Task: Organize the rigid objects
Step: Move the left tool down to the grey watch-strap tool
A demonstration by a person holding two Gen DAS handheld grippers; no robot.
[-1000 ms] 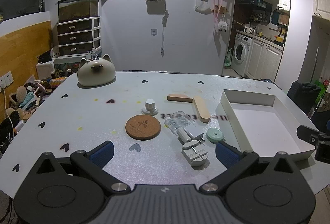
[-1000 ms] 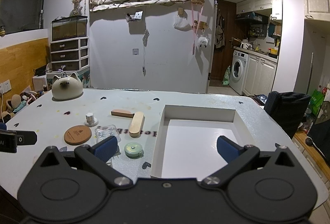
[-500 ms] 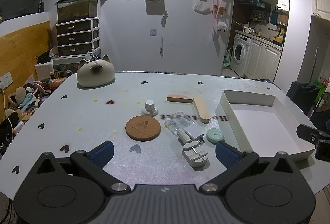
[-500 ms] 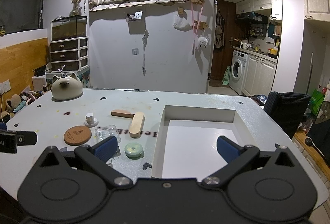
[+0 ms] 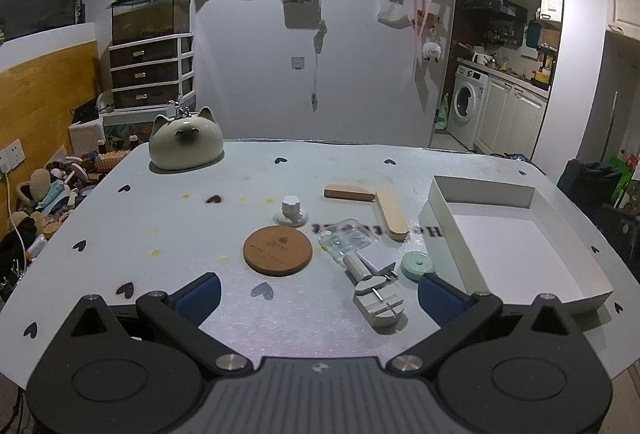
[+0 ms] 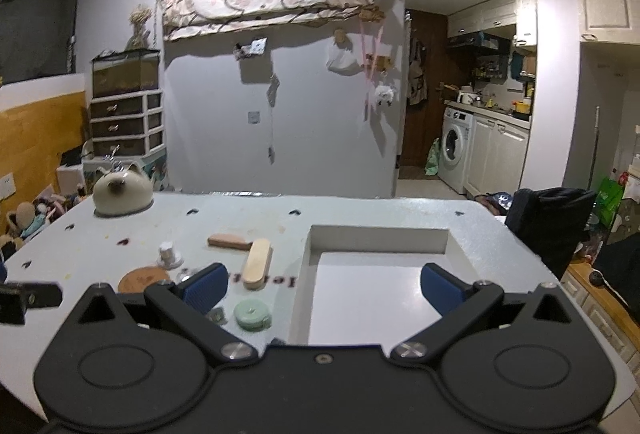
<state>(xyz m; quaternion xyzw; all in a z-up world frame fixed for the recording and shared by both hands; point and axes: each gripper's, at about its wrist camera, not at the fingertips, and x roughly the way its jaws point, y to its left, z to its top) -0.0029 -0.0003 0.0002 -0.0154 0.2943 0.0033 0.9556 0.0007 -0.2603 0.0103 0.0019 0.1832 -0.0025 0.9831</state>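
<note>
Both grippers agape above table (image 5: 120, 226)

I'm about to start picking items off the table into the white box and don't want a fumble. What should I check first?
1. Left tool open and holding nothing: ok.
2. Right tool open and holding nothing: ok.
3. White box has nothing inside: ok.
4. Green round case free of neighbours: not ok, it sits close beside the grey metal tool.
5. Cork coaster lies flat with space around it: ok.
6. Clear packet contents: cannot tell.
</note>
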